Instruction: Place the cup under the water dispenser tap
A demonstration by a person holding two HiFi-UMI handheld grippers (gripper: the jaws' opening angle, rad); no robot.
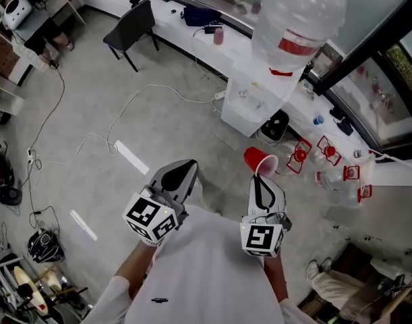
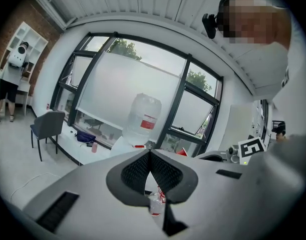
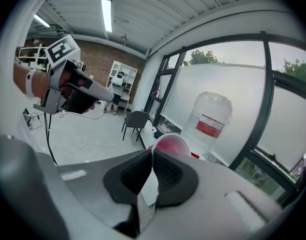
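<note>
1. Red cup (image 1: 259,160) is pinched at the rim by the right gripper (image 1: 261,179), jaws narrow, cup tilted.
2. Left gripper (image 1: 183,172) is closed, nothing held.
3. Water dispenser (image 1: 249,103) is seen at 12 o'clock of the cup, apart; tap not made out.
4. Cup should be righted, then centred under the tap before release.

One red cup (image 1: 259,159). One water dispenser (image 1: 249,103), with one large bottle (image 1: 297,19) on top. Two grippers: left gripper (image 1: 187,167), right gripper (image 1: 261,181). One dark chair (image 1: 131,29). Near the desk (image 1: 232,46) edge, one pink bottle (image 1: 218,36) and one dark bag (image 1: 200,15). Roughly four red-framed pieces (image 1: 327,147) on the floor, count uncertain.
</note>
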